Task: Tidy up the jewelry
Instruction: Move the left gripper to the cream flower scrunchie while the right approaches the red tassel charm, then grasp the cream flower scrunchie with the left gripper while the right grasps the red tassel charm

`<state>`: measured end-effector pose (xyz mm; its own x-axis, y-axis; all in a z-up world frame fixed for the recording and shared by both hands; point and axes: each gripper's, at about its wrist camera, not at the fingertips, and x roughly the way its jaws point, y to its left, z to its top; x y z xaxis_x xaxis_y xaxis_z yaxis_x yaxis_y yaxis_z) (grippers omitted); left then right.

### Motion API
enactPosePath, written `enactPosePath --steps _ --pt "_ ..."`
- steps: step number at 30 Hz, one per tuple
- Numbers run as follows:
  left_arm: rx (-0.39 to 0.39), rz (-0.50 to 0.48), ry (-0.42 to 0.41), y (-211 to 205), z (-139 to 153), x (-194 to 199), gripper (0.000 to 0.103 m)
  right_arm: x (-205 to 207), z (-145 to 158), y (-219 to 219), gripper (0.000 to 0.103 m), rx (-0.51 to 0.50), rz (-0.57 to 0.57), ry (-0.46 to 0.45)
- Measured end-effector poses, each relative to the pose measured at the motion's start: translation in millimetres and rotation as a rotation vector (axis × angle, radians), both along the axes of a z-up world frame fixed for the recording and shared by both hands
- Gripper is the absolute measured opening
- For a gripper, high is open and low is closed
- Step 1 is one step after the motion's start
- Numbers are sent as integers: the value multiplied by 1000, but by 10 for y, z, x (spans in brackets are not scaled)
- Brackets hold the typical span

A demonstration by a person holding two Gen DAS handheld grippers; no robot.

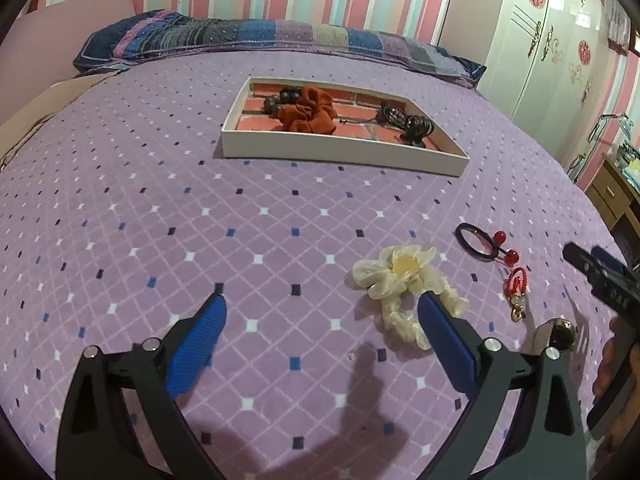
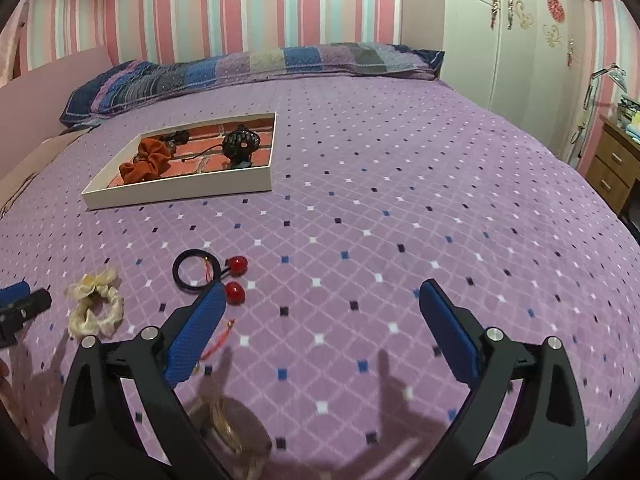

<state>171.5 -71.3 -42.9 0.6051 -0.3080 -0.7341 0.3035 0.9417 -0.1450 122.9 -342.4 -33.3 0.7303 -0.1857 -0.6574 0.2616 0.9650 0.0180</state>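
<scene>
A cream scrunchie with a flower [image 1: 404, 276] lies on the purple bedspread, partly hidden behind the right finger of my left gripper [image 1: 322, 298], which stands open with only bedspread between its pads. Right of it lie a black hair tie with red beads [image 1: 478, 242] and a red cord charm [image 1: 516, 284]. My right gripper [image 2: 323, 286] is open too, nothing in it. Its left finger sits just below the hair tie [image 2: 196, 272] and covers part of the charm [image 2: 218, 340]. The white tray [image 1: 344, 148] farther back holds an orange scrunchie [image 1: 308, 110] and dark pieces [image 1: 416, 124].
A patchwork pillow [image 1: 260, 36] lies along the head of the bed. A white wardrobe [image 2: 520, 40] and a wooden drawer unit [image 2: 612, 168] stand to the right. A round shiny item [image 2: 232, 424] lies under my right gripper. A hand [image 1: 616, 360] shows at the right edge.
</scene>
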Motion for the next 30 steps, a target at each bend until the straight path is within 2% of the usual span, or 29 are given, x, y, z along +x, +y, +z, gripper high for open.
enactPosePath --steps 8,22,25,28,30 --pt "15 -12 21 -67 -96 92 94 225 -59 46 88 27 31 33" --pt "23 -39 30 -153 -184 167 93 62 -220 398 85 36 87 70" --pt "31 -54 42 -183 -222 191 82 78 -297 448 79 36 95 95" --pt "51 -62 42 -215 -262 193 79 99 -345 475 76 36 96 111" --pt "62 -66 35 -232 -269 185 76 119 -371 480 69 38 99 119"
